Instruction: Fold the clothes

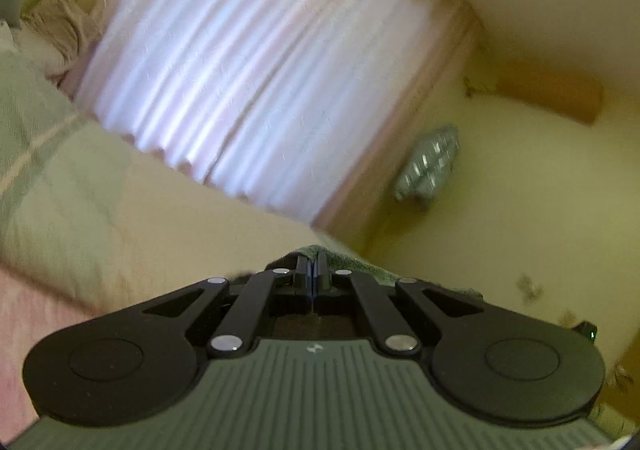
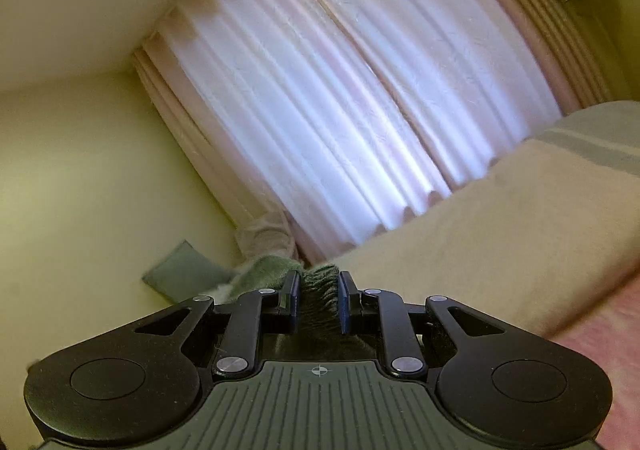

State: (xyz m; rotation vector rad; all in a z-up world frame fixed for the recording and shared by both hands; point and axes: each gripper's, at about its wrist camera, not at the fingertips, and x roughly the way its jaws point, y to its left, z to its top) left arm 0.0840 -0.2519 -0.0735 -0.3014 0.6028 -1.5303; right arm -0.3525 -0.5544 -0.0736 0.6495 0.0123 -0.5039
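Both grippers are raised and tilted up toward a curtained window. My left gripper (image 1: 311, 264) is shut, its pads nearly touching, pinching a thin edge of a dark green garment (image 1: 360, 264) that trails to the right behind the fingers. In the right wrist view, my right gripper (image 2: 319, 290) is shut on a thick bunched fold of the same green garment (image 2: 320, 292), which fills the gap between the pads and spreads to the left (image 2: 266, 274). Most of the garment hangs below the views, hidden.
A beige blanket covers the bed (image 1: 120, 209), (image 2: 500, 217), over a pink sheet (image 1: 24, 322), (image 2: 600, 350). Pale pleated curtains (image 1: 240, 69), (image 2: 340, 89) hang behind it. Yellow walls, a grey-green pillow (image 2: 180, 270) and a wall fixture (image 1: 430, 161) are also in sight.
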